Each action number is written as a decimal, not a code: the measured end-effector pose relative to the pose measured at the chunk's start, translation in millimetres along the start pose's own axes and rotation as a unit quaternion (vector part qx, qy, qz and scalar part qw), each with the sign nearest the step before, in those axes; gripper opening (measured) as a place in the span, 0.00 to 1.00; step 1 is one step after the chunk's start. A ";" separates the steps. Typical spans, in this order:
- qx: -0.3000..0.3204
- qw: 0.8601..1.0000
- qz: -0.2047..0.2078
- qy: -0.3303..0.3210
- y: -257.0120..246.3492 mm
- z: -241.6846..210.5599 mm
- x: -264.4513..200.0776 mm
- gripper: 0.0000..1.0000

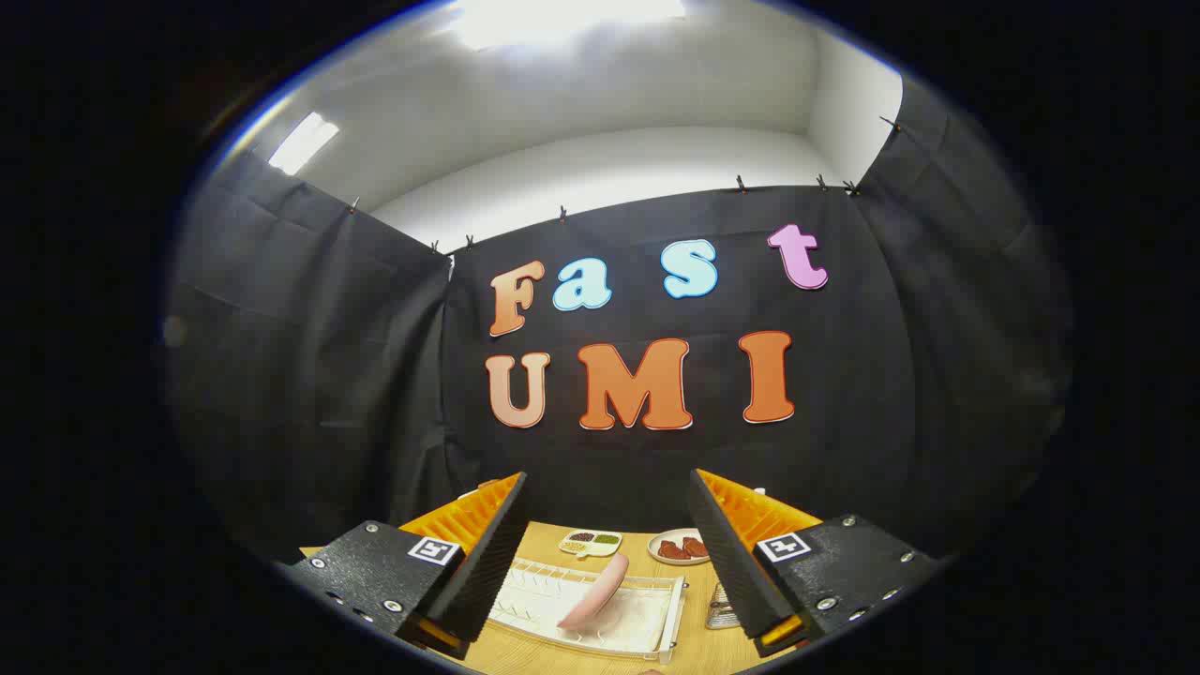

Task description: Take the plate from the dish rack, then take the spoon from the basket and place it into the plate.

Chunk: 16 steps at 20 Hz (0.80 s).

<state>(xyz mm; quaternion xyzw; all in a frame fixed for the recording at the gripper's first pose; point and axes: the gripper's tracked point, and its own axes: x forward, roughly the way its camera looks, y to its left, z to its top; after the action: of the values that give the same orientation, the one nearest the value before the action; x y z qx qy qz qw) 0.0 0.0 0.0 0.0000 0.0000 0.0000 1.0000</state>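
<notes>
A pink plate (596,592) stands on edge, leaning, in a white dish rack (647,630) on the wooden table. My gripper (607,497) is held high above and short of the rack, open wide, with nothing between its fingers. The plate and rack show low down between the two fingers (487,553). Just right of the rack, partly hidden behind the right finger, is a wire basket (720,609); I cannot make out a spoon in it.
Beyond the rack, by the black cloth wall, sit a small divided dish (589,542) with dark and green fillings and a small white plate (677,549) of reddish-brown pieces. The wooden table (694,647) runs to the cloth wall behind.
</notes>
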 end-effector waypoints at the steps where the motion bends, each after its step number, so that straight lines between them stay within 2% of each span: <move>1: 0.001 1.000 0.002 -0.002 0.5 1.9 0.8 0.99; 16: 0.008 1.000 0.021 0.003 17.1 -6.3 14.3 0.99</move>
<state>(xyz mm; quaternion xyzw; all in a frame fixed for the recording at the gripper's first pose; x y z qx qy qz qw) 14.3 17.1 -6.3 0.0080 0.0029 0.0211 0.9997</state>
